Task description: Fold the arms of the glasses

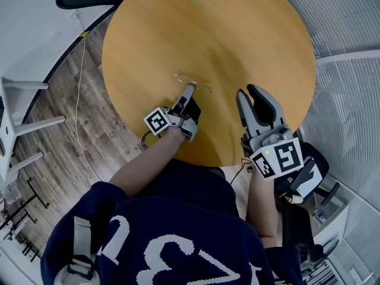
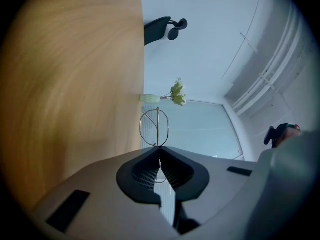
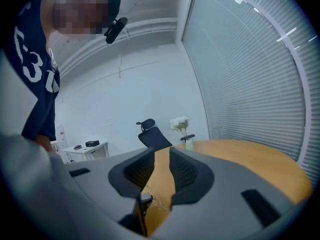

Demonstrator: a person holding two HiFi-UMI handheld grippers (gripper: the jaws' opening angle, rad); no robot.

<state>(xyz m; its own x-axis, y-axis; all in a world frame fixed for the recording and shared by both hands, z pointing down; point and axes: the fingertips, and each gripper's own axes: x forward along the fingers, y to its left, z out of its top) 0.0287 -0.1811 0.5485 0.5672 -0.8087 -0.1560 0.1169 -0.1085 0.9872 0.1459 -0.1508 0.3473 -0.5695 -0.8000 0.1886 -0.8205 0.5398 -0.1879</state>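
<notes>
Glasses (image 1: 193,83): mid-desk (image 1: 237,34), toward near edge, arms seemingly unfolded. Left tongs (image 1: 189,92): clamped on the thin frame. Right tongs (image 1: 246,92): wide, empty, beside. Step: steadying; next, probably right tongs sweeping one arm inward

Head view overhead, gripper views low, level

left tongs (image 1: 189,90): jaws pinched tight | right tongs (image 1: 252,97): jaws apart
</notes>
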